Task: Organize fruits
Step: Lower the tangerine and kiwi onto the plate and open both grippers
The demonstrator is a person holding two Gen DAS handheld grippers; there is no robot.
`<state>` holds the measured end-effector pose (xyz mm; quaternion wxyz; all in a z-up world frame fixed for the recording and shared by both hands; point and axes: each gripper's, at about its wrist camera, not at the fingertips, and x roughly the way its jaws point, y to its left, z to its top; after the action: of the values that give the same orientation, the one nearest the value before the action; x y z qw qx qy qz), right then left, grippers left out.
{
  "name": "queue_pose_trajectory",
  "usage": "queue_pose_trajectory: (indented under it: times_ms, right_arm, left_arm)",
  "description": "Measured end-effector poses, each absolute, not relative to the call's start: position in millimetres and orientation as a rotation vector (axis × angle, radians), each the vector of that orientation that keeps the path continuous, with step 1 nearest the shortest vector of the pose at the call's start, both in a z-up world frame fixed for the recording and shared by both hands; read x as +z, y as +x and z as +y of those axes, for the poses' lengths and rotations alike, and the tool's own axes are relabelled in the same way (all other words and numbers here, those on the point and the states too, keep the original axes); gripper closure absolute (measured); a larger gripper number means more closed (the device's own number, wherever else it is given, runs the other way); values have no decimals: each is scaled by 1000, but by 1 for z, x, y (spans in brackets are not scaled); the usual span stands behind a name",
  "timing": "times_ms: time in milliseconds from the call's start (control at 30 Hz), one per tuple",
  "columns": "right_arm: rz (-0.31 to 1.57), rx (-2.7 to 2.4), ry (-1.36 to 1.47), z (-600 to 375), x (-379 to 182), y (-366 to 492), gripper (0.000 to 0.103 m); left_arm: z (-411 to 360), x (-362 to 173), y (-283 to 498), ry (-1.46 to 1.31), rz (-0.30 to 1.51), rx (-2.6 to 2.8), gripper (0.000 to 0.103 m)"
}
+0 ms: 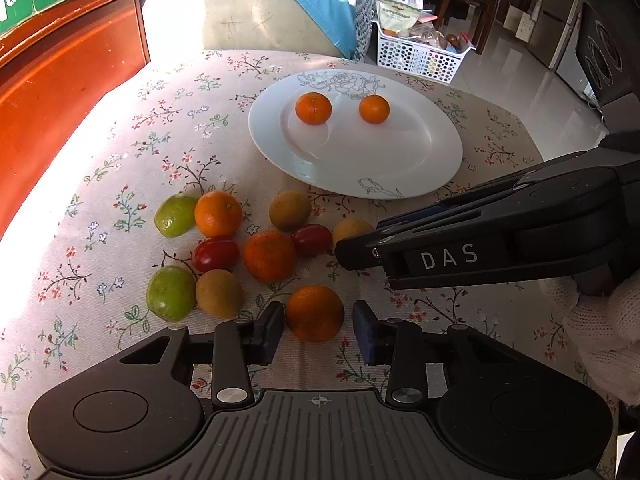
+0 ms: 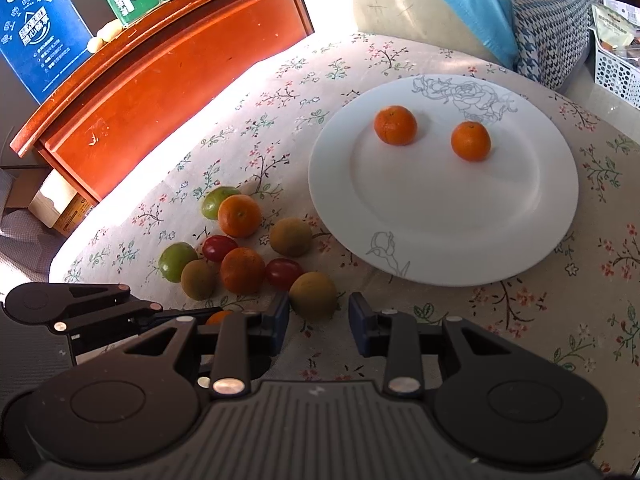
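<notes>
A white plate [image 1: 400,168] on the flowered cloth carries two tangerines [image 1: 313,108] [image 1: 374,109]. In front of it lies a loose pile: green fruits [image 1: 171,293], tangerines [image 1: 269,256], red tomatoes [image 1: 215,255] and brown fruits [image 1: 219,293]. My left gripper [image 1: 319,330] straddles a lone tangerine [image 1: 315,312]; the left pad is against it, and a small gap shows at the right pad. My right gripper [image 2: 318,322] stands open just behind a brown fruit [image 2: 313,294], with nothing between its pads. It also reaches in from the right in the left wrist view [image 1: 352,254].
A red-brown wooden cabinet [image 2: 180,80] with green and blue boxes runs along the left. A chair with a blue cloth [image 1: 320,4] stands behind the table. A white basket [image 1: 420,56] of packets sits on the floor at the back right. A gloved hand [image 1: 604,320] holds the right gripper.
</notes>
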<state>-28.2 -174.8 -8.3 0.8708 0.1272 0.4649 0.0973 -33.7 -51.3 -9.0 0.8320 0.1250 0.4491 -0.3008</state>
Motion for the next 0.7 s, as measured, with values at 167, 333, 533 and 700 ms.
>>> queue_pose_trajectory:
  times_ms: [167, 333, 533, 700]
  right_arm:
    - [969, 206, 256, -173, -10, -26, 69]
    - [965, 212, 227, -169, -10, -28, 77]
    - [951, 230, 249, -171, -5, -29, 78]
    - [904, 223, 279, -178, 8, -31, 78]
  left_arm:
    - [-49, -9, -34, 263, 945, -631, 75]
    - [-46, -8, -34, 245, 946, -625, 75]
    - [-46, -5, -35, 238, 946, -620, 75]
    - [-43, 3, -31, 215, 927, -610, 75]
